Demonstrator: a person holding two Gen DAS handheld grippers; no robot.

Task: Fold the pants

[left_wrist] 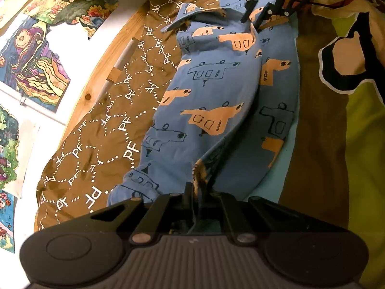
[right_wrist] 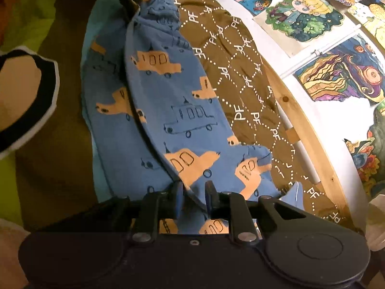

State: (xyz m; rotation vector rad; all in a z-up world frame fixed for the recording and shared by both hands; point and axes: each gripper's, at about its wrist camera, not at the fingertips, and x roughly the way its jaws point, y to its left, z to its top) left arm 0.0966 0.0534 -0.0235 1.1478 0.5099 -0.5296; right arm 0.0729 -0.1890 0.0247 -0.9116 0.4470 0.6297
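Blue pants (left_wrist: 211, 91) printed with orange and outlined cars lie lengthwise on a bed, one leg folded over the other. My left gripper (left_wrist: 198, 187) is shut on the fabric at one end. My right gripper (right_wrist: 193, 192) is shut on the pants (right_wrist: 168, 101) at the other end, and it shows at the top of the left wrist view (left_wrist: 250, 22). The left gripper shows at the top of the right wrist view (right_wrist: 132, 12). The cloth runs stretched between the two grippers, slightly raised along the fold.
A brown quilt with white "PF" lettering (left_wrist: 108, 130) lies beside the pants toward the wall. A wooden bed rail (left_wrist: 101, 77) and a wall with coloured drawings (left_wrist: 31, 65) border it. A green and brown blanket (left_wrist: 356, 144) lies on the other side.
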